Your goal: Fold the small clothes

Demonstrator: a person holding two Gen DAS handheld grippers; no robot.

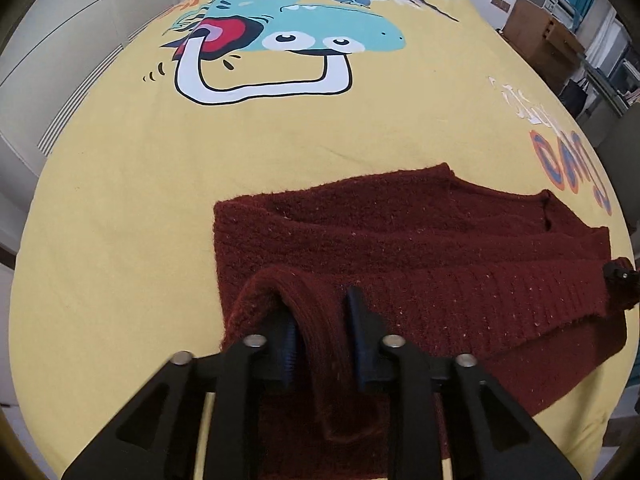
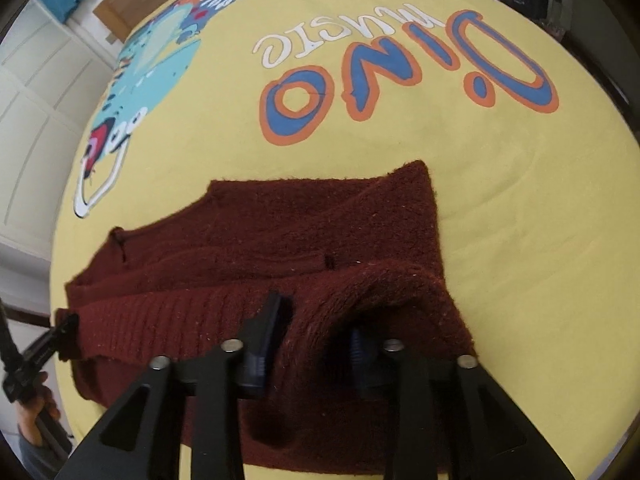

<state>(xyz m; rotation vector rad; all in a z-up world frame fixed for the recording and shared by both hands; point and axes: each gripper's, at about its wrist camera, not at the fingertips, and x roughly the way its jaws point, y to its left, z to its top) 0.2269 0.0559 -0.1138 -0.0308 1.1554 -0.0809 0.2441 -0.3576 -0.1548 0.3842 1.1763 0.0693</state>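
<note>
A dark red knitted sweater (image 1: pixel 400 240) lies on the yellow printed bed sheet (image 1: pixel 140 200), partly folded. My left gripper (image 1: pixel 320 320) is shut on a bunched corner of its near ribbed edge and lifts it a little. My right gripper (image 2: pixel 316 328) is shut on the other near corner of the sweater (image 2: pixel 280 232), also raised. The ribbed hem stretches between the two grippers. The right gripper's tip shows at the right edge of the left wrist view (image 1: pixel 620 276); the left gripper shows at the left edge of the right wrist view (image 2: pixel 44 344).
The sheet (image 2: pixel 500 200) carries a teal dinosaur print (image 1: pixel 304 28) and "DINO" lettering (image 2: pixel 400 80). White wardrobe doors (image 1: pixel 60 40) stand to the left of the bed. Wooden furniture and shelves (image 1: pixel 560 36) stand beyond the right side.
</note>
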